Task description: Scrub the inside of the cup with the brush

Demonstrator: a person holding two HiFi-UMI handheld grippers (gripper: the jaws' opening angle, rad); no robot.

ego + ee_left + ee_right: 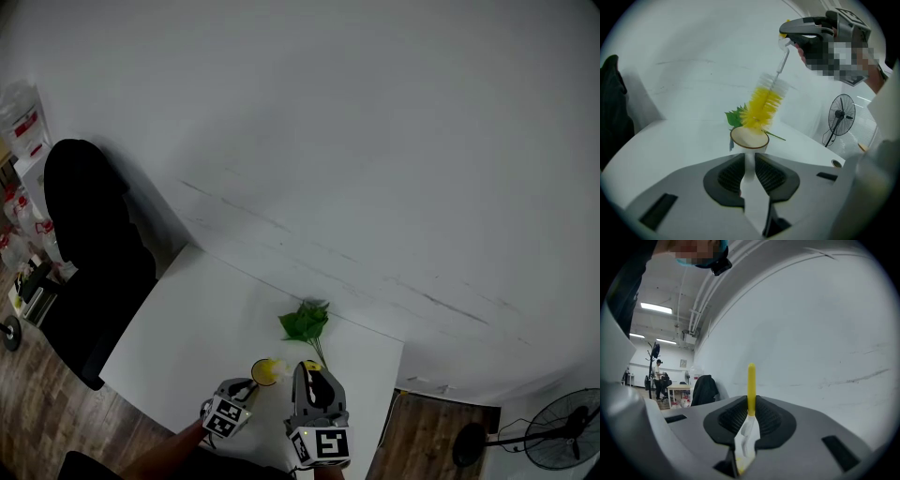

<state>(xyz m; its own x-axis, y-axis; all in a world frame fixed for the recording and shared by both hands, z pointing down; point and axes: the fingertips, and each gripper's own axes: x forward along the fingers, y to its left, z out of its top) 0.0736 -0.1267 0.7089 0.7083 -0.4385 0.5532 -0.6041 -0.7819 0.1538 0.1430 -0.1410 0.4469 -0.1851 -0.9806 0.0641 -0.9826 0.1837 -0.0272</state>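
In the left gripper view a white cup (749, 140) with a brown rim stands just beyond my left gripper (749, 163), whose jaws are shut on the cup's near side. The yellow bristles of the brush (764, 105) dip into the cup's mouth from above, tilted to the right. My right gripper (811, 30) holds the brush's white stem at the top right. In the right gripper view the jaws of my right gripper (751, 411) are shut on the brush handle (751, 383), and its yellow end sticks up past them. From the head view both grippers (242, 389) (314, 377) flank the brush (265, 372).
A green leafy sprig (306, 322) lies on the white table (187, 328) just behind the cup, close to the wall. A black chair (89, 253) stands at the table's left end. A floor fan (562, 431) stands to the right of the table.
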